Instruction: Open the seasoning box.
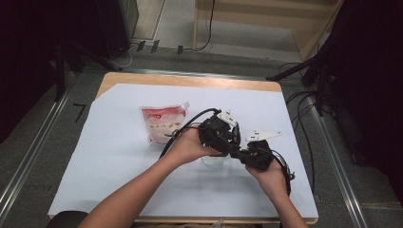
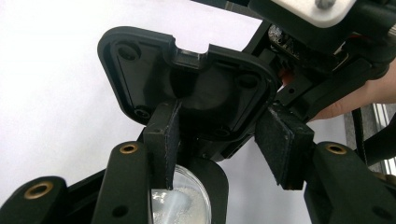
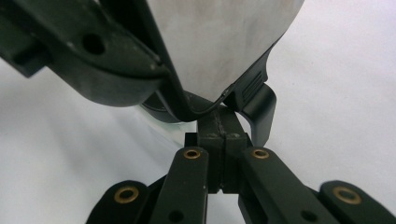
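Note:
A clear cup [image 1: 213, 160] with white grains in it stands on the white sheet between the two hands. In the left gripper view the cup [image 2: 181, 201] lies just below my jaws. My left gripper [image 1: 231, 142] is held over it, and its pads [image 2: 164, 140] stand apart with nothing pressed between them. The left gripper [image 2: 224, 149] faces the black body of the other gripper [image 2: 196, 88]. My right gripper [image 1: 240, 153] comes in from the right, almost touching the left one. The right gripper [image 3: 219, 133] has its pads pressed together, and I see nothing between them.
A red and white pouch [image 1: 163, 122] lies flat on the sheet to the left of the hands. The white sheet [image 1: 119, 156] covers most of the wooden table [image 1: 190, 80]. Cables trail from both grippers, and black stands flank the table.

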The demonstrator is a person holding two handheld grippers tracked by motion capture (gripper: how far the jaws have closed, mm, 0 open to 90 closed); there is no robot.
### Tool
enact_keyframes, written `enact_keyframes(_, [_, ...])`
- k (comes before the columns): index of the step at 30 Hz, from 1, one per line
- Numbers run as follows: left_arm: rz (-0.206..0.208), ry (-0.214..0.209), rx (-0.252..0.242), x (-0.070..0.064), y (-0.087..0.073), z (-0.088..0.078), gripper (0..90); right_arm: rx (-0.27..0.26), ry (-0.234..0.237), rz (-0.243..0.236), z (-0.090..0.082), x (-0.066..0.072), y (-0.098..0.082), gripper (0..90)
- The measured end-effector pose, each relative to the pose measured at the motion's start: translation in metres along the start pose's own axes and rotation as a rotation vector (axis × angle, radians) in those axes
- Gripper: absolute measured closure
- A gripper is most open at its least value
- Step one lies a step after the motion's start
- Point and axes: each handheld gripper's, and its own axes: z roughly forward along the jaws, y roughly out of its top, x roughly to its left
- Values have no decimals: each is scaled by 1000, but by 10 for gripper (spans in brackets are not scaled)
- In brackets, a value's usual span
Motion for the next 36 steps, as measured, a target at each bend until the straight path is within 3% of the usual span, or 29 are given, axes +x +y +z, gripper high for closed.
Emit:
enact_keyframes(5, [15, 9, 12, -1, -2, -7, 506, -7, -6, 4, -5, -2, -1, 899])
enact_keyframes(12, [-10, -12, -19, -1, -7, -19, 464, -17, -11, 8, -12, 0, -3, 899])
enact_keyframes(18, [-17, -3, -22, 4, -18, -36, 460, -27, 6, 8, -19, 7, -6, 893])
enact_keyframes(23, [-57, 2, -43, 9, -29, -54, 453, -36, 20, -11, -25, 24, -6, 865])
enact_keyframes(26, [-65, 0, -49, 11, -37, -64, 450, -39, 45, -31, -25, 36, -6, 788])
enact_keyframes(28, [-85, 0, -48, 12, -42, -69, 457, -44, 61, -45, -23, 44, -7, 723])
enact_keyframes(31, [-104, -1, -50, 14, -47, -75, 467, -46, 81, -74, -21, 56, -7, 706])
enact_keyframes(32, [-117, 5, -43, 17, -50, -81, 464, -35, 101, -97, -17, 67, -7, 686])
enact_keyframes(36, [-158, 4, -63, 20, -58, -93, 453, -19, 151, -131, -7, 84, -3, 617])
